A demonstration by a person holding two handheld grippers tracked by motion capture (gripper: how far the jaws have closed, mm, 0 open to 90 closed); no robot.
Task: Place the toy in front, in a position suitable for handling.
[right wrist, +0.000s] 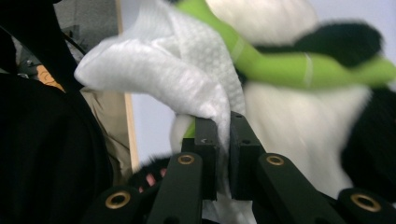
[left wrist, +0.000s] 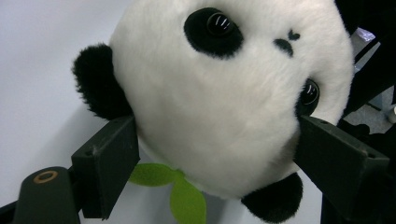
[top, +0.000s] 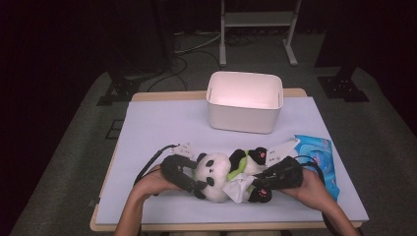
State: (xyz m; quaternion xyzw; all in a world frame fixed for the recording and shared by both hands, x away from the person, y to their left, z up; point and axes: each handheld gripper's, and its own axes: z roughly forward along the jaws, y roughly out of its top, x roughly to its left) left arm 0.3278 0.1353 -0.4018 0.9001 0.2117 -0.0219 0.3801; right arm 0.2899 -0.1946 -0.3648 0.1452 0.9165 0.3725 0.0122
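Holding the panda toy (top: 221, 174) by its head, the left gripper (top: 189, 183) has its jaws spread wide and pressed on both sides of the white face. The toy lies on its back on the pale surface (top: 162, 123), in front of the white bin (top: 244, 102), with its long axis going left to right: head toward the left hand, feet toward the right. The right gripper (top: 258, 184) has its jaws nearly together, pinching a white wipe (right wrist: 177, 79) that touches the belly just below the green scarf (right wrist: 280, 65). So the right hand is nearer to the body, and I judge the wiping would run along this axis. A blue wipe pack (top: 319, 160) lies at the right.
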